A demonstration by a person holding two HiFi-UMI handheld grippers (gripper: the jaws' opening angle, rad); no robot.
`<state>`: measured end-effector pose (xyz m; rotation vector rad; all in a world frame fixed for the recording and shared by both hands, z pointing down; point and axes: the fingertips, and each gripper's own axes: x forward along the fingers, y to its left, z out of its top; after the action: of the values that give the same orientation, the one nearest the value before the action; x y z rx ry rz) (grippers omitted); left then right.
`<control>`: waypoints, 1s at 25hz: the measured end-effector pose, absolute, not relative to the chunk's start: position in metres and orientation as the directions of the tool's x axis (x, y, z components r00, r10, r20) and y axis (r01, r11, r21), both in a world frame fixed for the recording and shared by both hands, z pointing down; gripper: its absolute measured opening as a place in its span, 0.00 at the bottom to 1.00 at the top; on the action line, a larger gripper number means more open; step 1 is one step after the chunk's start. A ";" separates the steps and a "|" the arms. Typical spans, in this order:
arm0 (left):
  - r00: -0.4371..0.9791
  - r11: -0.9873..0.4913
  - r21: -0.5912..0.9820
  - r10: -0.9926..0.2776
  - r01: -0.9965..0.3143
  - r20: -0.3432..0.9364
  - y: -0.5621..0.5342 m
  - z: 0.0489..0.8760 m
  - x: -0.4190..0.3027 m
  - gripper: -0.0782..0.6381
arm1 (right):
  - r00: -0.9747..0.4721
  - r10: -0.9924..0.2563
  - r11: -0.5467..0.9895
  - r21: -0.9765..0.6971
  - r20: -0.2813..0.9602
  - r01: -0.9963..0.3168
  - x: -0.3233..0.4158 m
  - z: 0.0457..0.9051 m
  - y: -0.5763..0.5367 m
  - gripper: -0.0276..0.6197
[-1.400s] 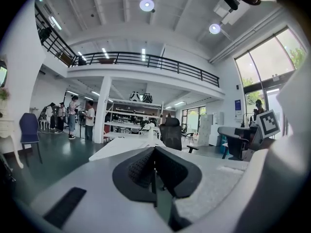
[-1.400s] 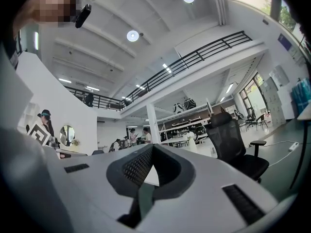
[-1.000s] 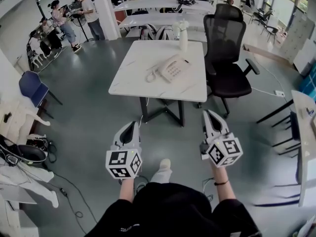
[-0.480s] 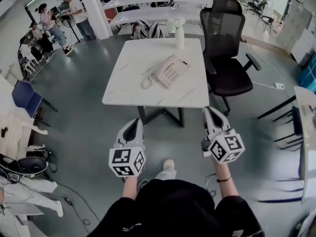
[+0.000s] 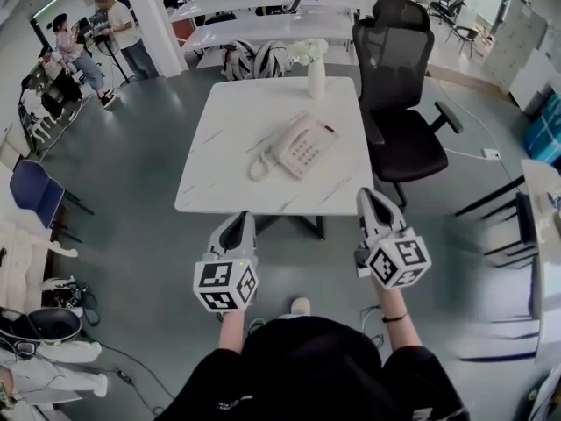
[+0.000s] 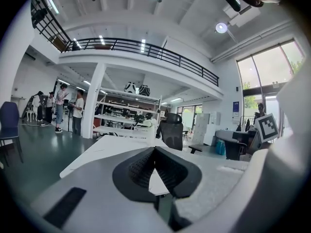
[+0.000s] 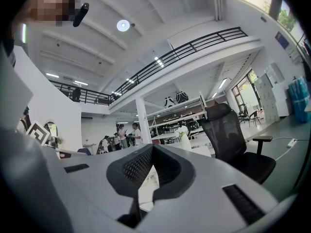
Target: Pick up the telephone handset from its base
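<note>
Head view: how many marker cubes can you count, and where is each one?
2. One cube rides on the left gripper, lower left; the other cube on the right gripper, lower right. None looks hidden.

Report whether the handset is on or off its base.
On: the handset lies cradled along the left edge of the base.

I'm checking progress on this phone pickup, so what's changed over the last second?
The person has walked closer to the white marble-patterned table: it and the cream push-button telephone now sit nearer the left gripper and right gripper in the head view. Nothing was grasped or released. Both grippers stay shut and empty, the handset still on its base.
</note>
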<state>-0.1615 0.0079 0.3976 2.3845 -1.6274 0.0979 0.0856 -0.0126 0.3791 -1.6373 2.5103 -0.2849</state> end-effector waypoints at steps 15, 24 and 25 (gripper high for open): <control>0.410 -0.370 0.194 -0.878 -0.908 0.246 -0.054 0.421 -0.157 0.11 | -0.380 -0.923 0.359 -0.228 0.057 -0.905 0.082 0.404 -0.074 0.03; 0.396 -0.351 0.201 -0.876 -0.915 0.273 -0.118 0.438 -0.144 0.11 | -0.389 -0.917 0.358 -0.251 0.086 -0.900 0.096 0.422 -0.149 0.03; 0.397 -0.352 0.201 -0.875 -0.914 0.276 -0.128 0.439 -0.141 0.11 | -0.391 -0.916 0.360 -0.250 0.087 -0.899 0.097 0.422 -0.159 0.03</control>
<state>-0.1415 -0.1277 0.4391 2.3392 -1.5566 0.1708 0.0973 -0.1593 0.4221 -1.6939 2.5349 -0.3982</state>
